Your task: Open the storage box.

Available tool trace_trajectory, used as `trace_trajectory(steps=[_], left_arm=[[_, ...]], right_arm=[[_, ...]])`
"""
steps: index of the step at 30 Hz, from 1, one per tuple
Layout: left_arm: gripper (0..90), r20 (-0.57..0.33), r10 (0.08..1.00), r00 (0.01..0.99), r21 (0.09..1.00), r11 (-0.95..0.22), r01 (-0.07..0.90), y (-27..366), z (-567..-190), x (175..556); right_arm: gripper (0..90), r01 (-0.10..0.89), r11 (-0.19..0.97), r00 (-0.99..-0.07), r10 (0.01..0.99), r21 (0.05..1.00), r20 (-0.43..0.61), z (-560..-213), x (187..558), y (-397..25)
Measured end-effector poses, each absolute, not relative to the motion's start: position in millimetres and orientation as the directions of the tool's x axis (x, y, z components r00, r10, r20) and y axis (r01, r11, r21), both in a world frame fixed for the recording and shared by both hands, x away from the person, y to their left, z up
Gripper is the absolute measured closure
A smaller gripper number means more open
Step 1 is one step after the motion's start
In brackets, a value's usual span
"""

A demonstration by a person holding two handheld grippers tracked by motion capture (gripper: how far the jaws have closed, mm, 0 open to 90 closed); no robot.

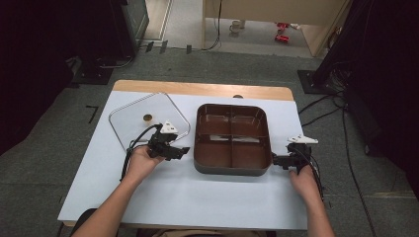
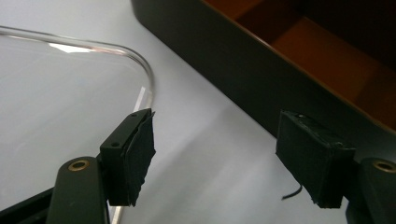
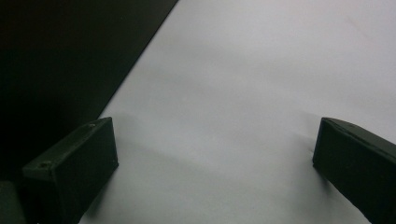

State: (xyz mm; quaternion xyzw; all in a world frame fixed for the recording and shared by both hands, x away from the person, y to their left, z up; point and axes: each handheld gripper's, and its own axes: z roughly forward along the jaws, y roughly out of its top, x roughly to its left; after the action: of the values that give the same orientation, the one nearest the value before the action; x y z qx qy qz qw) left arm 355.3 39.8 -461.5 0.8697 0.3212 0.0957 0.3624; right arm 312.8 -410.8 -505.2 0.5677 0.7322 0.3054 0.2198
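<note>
Flanking one four-compartment tray (image 1: 232, 170), two grippers

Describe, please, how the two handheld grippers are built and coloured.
Both the left gripper and the right gripper are black, each topped by a grey three-cornered plate and trailing a black cable. Their jaws end in black blocky pads. The forearms show no sleeves.

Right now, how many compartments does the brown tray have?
4, in a two-by-two grid inside the brown tray: far left, far right, near left, near right. All look empty.
</note>
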Motion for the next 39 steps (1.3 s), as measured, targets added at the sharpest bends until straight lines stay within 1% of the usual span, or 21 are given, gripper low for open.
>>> trace_trajectory(steps=[3, 6, 8, 10, 12, 13, 16, 17, 18, 19, 23, 39], left_arm=[[27.9, -0.079, 0.607, 0.791, 0.675, -0.551, 0.49, 35, -467, 348], [27.9, -0.058, 0.591, 0.805, 0.66, -0.582, 0.475, 29, -472, 343], [30.1, -0.043, 0.593, 0.804, 0.655, -0.591, 0.471, 27, -474, 341], [29.8, -0.06, 0.594, 0.802, 0.65, -0.586, 0.483, 28, -477, 343], [28.2, -0.064, 0.587, 0.807, 0.62, -0.61, 0.494, 27, -483, 346], [27.7, -0.041, 0.58, 0.814, 0.626, -0.62, 0.473, 26, -484, 344], [27.5, -0.021, 0.573, 0.819, 0.625, -0.632, 0.458, 25, -485, 342], [27.2, -0.003, 0.57, 0.822, 0.64, -0.63, 0.44, 26, -487, 340], [27.0, -0.003, 0.57, 0.822, 0.64, -0.63, 0.44, 26, -487, 340], [26.8, -0.006, 0.574, 0.819, 0.665, -0.609, 0.432, 28, -489, 337], [26.7, -0.004, 0.58, 0.815, 0.695, -0.584, 0.419, 31, -493, 334], [25.8, -0.006, 0.583, 0.812, 0.73, -0.553, 0.402, 35, -498, 331]], right_arm=[[0.0, 0.697, 0.169, -0.259, 0.966, 0.697, 0.025, -505, 313, -411], [0.0, 0.697, 0.169, -0.259, 0.966, 0.697, 0.025, -505, 313, -411], [0.0, 0.697, 0.169, -0.259, 0.966, 0.697, 0.025, -505, 313, -411], [0.0, 0.697, 0.169, -0.259, 0.966, 0.697, 0.025, -505, 313, -411], [0.0, 0.697, 0.169, -0.259, 0.966, 0.697, 0.025, -505, 313, -411], [0.0, 0.697, 0.169, -0.259, 0.966, 0.697, 0.025, -505, 313, -411], [0.0, 0.697, 0.169, -0.259, 0.966, 0.697, 0.025, -505, 313, -411], [0.0, 0.697, 0.169, -0.259, 0.966, 0.697, 0.025, -505, 313, -411], [0.0, 0.697, 0.169, -0.259, 0.966, 0.697, 0.025, -505, 313, -411], [0.0, 0.697, 0.169, -0.259, 0.966, 0.697, 0.025, -505, 313, -411], [0.0, 0.697, 0.169, -0.259, 0.966, 0.697, 0.025, -505, 313, -411], [0.0, 0.697, 0.169, -0.259, 0.966, 0.697, 0.025, -505, 313, -411]])
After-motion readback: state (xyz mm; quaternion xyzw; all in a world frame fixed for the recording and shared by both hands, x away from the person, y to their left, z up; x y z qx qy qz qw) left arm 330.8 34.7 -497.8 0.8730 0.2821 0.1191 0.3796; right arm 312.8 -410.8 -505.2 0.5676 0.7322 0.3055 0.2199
